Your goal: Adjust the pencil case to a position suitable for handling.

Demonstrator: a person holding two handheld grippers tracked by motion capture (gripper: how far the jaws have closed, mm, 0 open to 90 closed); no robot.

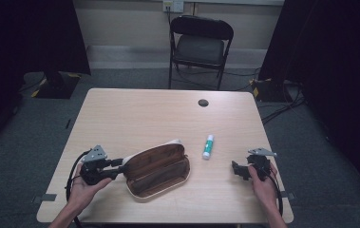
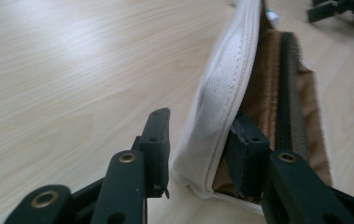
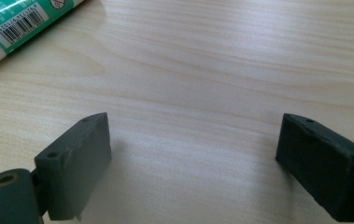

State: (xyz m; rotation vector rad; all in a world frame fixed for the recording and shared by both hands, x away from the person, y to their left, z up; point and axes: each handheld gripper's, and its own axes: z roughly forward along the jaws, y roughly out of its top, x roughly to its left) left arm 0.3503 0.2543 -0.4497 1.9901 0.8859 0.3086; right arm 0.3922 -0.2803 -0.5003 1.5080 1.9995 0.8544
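A light wooden table point(image 1: 120, 114) with a round cable hole point(image 1: 203, 102) stands on grey carpet point(image 1: 310, 142). A black folding chair point(image 1: 199, 45) stands behind it, before a pale wall point(image 1: 125, 23) with a socket point(image 1: 173, 5). Dark curtains point(image 1: 25, 38) hang at both sides.

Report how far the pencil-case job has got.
Done: the pencil case lies unzipped and open on the table. In hand: the left gripper straddles the case's white edge, one jaw standing off it. Left, probably: the glue stick lies outside the case; the right gripper waits open and empty.
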